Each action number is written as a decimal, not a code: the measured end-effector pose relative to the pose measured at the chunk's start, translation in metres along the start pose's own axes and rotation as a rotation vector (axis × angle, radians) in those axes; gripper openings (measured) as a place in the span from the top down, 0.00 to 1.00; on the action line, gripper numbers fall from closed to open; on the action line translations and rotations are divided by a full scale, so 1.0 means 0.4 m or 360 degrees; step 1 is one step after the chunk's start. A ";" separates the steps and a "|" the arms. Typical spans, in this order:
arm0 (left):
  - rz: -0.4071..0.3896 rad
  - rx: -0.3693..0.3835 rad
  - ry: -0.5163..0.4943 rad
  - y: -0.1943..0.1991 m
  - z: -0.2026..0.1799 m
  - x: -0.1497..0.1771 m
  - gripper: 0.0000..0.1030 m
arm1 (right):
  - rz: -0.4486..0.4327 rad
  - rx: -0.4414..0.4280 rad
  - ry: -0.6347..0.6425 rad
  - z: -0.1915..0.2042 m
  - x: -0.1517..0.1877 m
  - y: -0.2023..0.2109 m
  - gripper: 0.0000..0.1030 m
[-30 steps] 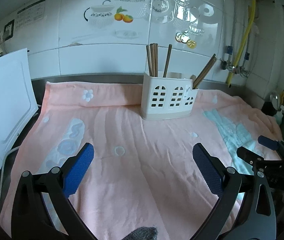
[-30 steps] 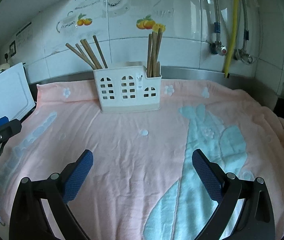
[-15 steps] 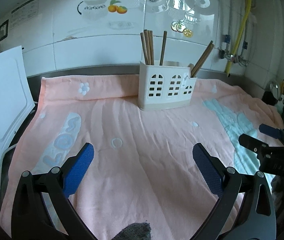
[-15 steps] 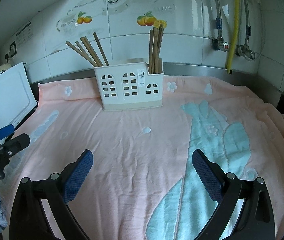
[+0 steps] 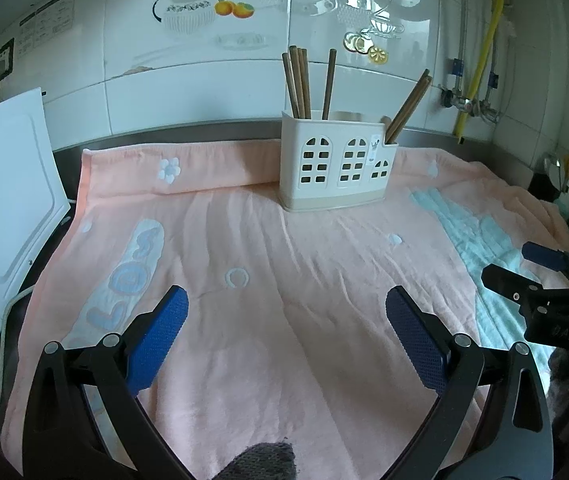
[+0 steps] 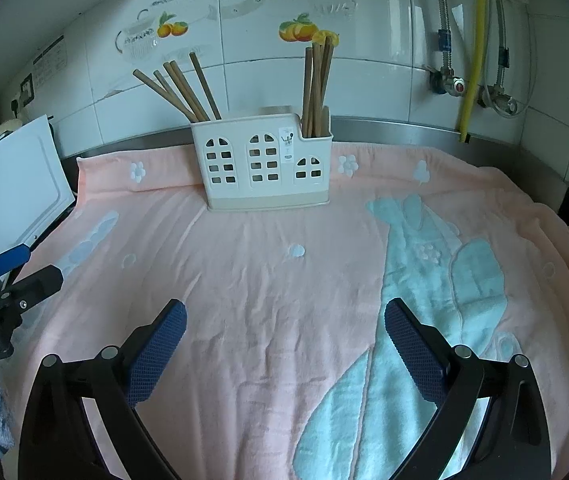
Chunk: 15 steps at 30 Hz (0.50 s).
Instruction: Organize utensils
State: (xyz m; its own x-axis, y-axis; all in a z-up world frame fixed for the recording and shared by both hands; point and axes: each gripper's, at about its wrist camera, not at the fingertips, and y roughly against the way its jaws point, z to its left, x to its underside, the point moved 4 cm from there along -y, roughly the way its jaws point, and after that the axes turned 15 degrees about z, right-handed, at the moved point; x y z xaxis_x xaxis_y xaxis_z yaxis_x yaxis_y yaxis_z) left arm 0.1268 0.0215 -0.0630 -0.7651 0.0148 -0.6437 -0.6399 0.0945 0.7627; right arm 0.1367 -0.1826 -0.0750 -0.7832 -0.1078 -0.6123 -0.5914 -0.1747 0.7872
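Note:
A white utensil holder with window cut-outs stands upright at the back of the pink towel. Several brown chopsticks stand in its left compartment and several more chopsticks in its right compartment. My left gripper is open and empty over the near left of the towel. My right gripper is open and empty over the near right. Each gripper also shows at the edge of the other's view, the right gripper and the left gripper.
A white cutting board leans at the left. The tiled wall rises behind the holder. A yellow hose and metal taps hang at the back right. Kitchen tools stand at the far right edge.
Both grippers have pulled back a little and tilted; the holder sits slightly lower and farther in both views. Both stay open and empty.

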 end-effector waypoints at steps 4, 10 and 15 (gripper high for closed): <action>0.0007 -0.0010 -0.0004 -0.003 0.000 0.002 0.05 | -0.0003 -0.0003 0.0006 0.001 0.000 0.000 0.07; 0.0016 -0.0020 -0.0007 -0.007 -0.002 0.006 0.05 | 0.0002 -0.0010 0.0007 0.004 0.001 -0.001 0.07; 0.0020 -0.0021 -0.0010 -0.008 -0.003 0.007 0.05 | -0.0001 -0.0013 0.0013 0.007 0.001 0.000 0.07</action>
State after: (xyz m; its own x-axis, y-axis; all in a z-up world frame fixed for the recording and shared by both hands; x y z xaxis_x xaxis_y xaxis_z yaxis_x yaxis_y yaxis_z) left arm 0.1265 0.0201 -0.0672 -0.7725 0.0223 -0.6346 -0.6313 0.0812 0.7713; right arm 0.1358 -0.1801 -0.0750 -0.7814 -0.1155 -0.6133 -0.5902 -0.1826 0.7864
